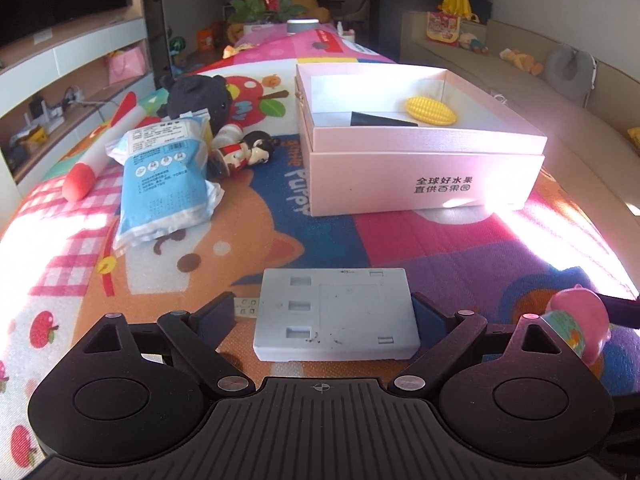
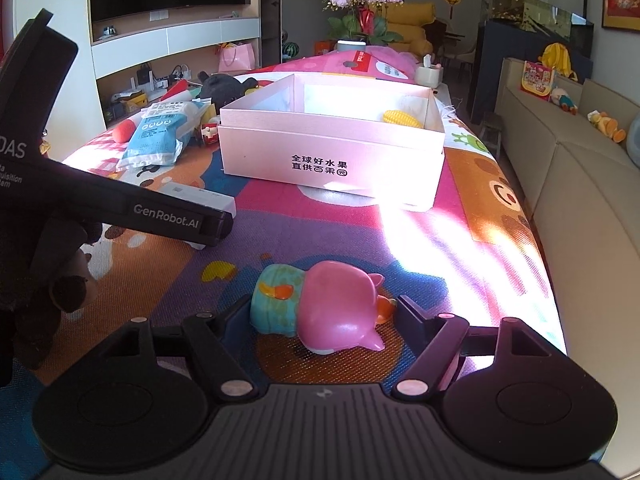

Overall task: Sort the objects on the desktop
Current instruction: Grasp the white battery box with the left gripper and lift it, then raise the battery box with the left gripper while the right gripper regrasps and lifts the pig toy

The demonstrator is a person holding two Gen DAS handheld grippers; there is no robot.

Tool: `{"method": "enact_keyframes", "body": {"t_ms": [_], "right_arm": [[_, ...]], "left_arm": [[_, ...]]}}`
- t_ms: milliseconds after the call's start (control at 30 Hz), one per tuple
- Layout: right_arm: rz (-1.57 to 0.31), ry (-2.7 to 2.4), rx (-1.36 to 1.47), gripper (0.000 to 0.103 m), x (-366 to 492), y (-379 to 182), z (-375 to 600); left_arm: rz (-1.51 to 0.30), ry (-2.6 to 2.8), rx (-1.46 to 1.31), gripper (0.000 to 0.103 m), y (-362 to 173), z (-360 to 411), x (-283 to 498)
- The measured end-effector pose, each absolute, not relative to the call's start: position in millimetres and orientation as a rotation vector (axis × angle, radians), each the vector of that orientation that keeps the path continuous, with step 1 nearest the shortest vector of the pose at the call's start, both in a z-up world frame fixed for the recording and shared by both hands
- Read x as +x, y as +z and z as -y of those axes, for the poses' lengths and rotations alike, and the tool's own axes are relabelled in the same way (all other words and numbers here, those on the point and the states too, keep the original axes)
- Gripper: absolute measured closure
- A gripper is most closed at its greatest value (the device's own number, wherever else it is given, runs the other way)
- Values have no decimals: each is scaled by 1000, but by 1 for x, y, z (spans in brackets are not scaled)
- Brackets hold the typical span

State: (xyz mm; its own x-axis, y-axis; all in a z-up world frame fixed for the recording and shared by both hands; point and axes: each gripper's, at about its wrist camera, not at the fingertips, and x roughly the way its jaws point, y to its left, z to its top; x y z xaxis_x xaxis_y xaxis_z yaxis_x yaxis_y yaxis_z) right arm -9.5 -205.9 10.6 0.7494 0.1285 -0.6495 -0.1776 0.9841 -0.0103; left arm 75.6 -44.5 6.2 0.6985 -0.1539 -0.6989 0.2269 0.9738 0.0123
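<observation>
A flat grey plastic box (image 1: 336,312) lies on the colourful mat between the fingers of my left gripper (image 1: 322,316). Its right pad meets the box's edge while a gap shows at the left pad, so the gripper is open. A pink pig toy (image 2: 332,308) with a teal body lies on its side between the fingers of my right gripper (image 2: 324,312), and both pads rest against it. The pig toy (image 1: 580,320) also appears at the right edge of the left wrist view. Ahead stands an open pink cardboard box (image 1: 424,176) (image 2: 332,152) holding a yellow corn toy (image 1: 430,110) (image 2: 402,119).
At the left of the mat lie a blue packet (image 1: 164,176), a red-tipped white marker toy (image 1: 104,148), a black plush (image 1: 200,96) and a small figurine (image 1: 248,152). A beige sofa (image 2: 580,184) runs along the right. Shelves stand at the left.
</observation>
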Motion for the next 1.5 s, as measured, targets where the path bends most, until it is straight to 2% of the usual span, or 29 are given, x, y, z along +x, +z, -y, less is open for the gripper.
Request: {"method": "enact_keyframes", "body": {"t_ms": [400, 833, 967, 1200, 1367, 1500], "right_arm": [[-724, 184, -102, 28, -8, 13, 203], [-759, 215, -117, 28, -18, 33, 214], [-753, 226, -129, 28, -22, 36, 213], [-735, 259, -181, 28, -31, 45, 212], [-763, 304, -166, 29, -31, 59, 219], [-649, 286, -106, 29, -18, 108, 233]], "left_arm": [[-780, -320, 157, 8, 8, 33, 12], [-784, -300, 152, 4, 8, 34, 10], [-753, -323, 159, 8, 8, 36, 5], [-732, -353, 185, 8, 12, 39, 1], [-648, -432, 211, 8, 39, 47, 3], [-456, -442, 242, 8, 81, 62, 27]]}}
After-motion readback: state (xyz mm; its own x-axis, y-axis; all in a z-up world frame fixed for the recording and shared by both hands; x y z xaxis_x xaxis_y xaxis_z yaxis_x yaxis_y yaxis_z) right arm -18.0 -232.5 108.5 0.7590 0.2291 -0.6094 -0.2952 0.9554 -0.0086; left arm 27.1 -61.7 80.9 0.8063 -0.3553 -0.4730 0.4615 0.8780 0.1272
